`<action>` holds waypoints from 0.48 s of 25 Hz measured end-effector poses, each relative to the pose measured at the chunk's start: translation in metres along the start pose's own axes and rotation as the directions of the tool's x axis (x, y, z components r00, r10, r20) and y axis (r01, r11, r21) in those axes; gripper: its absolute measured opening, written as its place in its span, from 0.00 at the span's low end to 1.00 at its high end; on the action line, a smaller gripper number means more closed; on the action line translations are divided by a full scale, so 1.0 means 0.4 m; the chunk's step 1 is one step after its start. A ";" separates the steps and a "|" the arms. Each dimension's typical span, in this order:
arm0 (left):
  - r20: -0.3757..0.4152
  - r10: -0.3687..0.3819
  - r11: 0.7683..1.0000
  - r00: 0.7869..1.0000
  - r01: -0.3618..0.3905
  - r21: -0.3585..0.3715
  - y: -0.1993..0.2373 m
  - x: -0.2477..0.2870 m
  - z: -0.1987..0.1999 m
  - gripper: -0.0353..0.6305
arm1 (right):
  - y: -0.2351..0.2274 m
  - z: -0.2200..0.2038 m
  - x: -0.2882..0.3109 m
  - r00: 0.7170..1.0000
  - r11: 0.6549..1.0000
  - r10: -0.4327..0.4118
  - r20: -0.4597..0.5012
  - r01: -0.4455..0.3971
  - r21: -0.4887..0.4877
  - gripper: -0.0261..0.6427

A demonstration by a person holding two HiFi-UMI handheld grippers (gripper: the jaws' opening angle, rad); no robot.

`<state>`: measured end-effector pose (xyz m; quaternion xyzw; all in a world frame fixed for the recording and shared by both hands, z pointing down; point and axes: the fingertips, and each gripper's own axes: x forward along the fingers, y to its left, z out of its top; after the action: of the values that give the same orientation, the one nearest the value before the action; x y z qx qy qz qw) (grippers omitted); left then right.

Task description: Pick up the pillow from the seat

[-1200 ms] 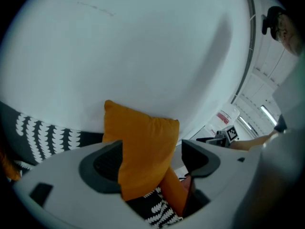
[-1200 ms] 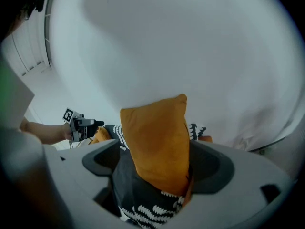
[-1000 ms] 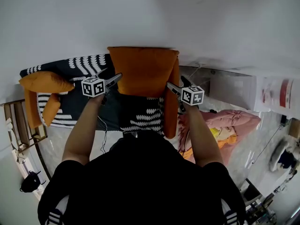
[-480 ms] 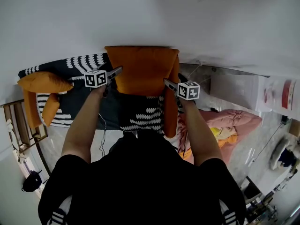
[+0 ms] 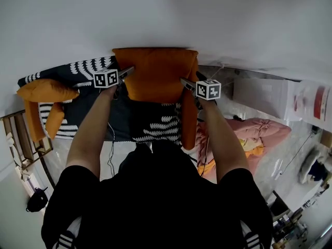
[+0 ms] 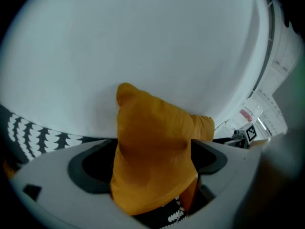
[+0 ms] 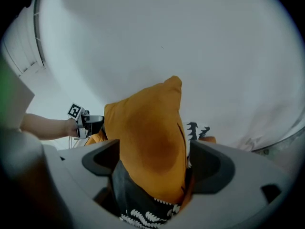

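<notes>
An orange pillow point(image 5: 155, 74) stands upright against the white wall on the seat, which has a dark cover with white patterns point(image 5: 150, 123). My left gripper point(image 5: 126, 72) is at its left edge and my right gripper point(image 5: 184, 82) at its right edge. In the left gripper view the pillow point(image 6: 152, 161) fills the gap of the left gripper point(image 6: 152, 151). Those jaws have just been opening and stand wide, without pinching the fabric. In the right gripper view the pillow point(image 7: 152, 147) sits unsqueezed between the wide jaws of the right gripper point(image 7: 153, 157), with a sliver of gap at the right pad.
More orange cushions point(image 5: 44, 90) lie at the seat's left end and an orange arm point(image 5: 188, 123) closes its right end. A pink heap of cloth point(image 5: 259, 134), a white box point(image 5: 259, 97), a wooden frame point(image 5: 21, 134) and a black bag point(image 5: 33, 201) are on the floor.
Both grippers and the pillow have shifted a little up the picture, toward the wall. The arms reach further forward.
</notes>
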<state>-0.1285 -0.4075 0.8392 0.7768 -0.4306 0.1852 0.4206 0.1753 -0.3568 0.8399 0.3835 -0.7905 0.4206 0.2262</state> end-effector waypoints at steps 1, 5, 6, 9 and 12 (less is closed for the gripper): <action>0.007 -0.005 1.000 1.000 0.005 -0.014 0.001 0.006 0.005 0.81 | -0.004 0.004 0.006 1.000 1.000 0.003 0.003 -0.003 0.006 0.70; 0.012 -0.011 0.999 1.000 0.012 -0.046 0.012 0.027 0.012 0.83 | -0.013 0.028 0.038 0.999 0.999 0.025 0.020 -0.026 0.028 0.71; 0.011 -0.012 0.998 1.000 0.013 -0.054 0.015 0.031 0.010 0.83 | -0.014 0.037 0.046 0.999 0.999 0.032 0.026 -0.033 0.031 0.71; 0.010 -0.029 0.997 1.000 0.029 -0.072 0.015 0.045 0.003 0.83 | -0.019 0.059 0.063 0.998 0.998 0.056 0.029 -0.057 0.011 0.71; 0.003 -0.038 0.998 0.999 0.038 -0.055 0.021 0.053 0.004 0.83 | -0.015 0.077 0.085 0.996 0.996 0.085 0.017 -0.085 -0.022 0.72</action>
<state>-0.1237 -0.4221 0.8562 0.7731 -0.4212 0.1646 0.4448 0.1584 -0.3989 0.8492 0.3508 -0.8123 0.4182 0.2052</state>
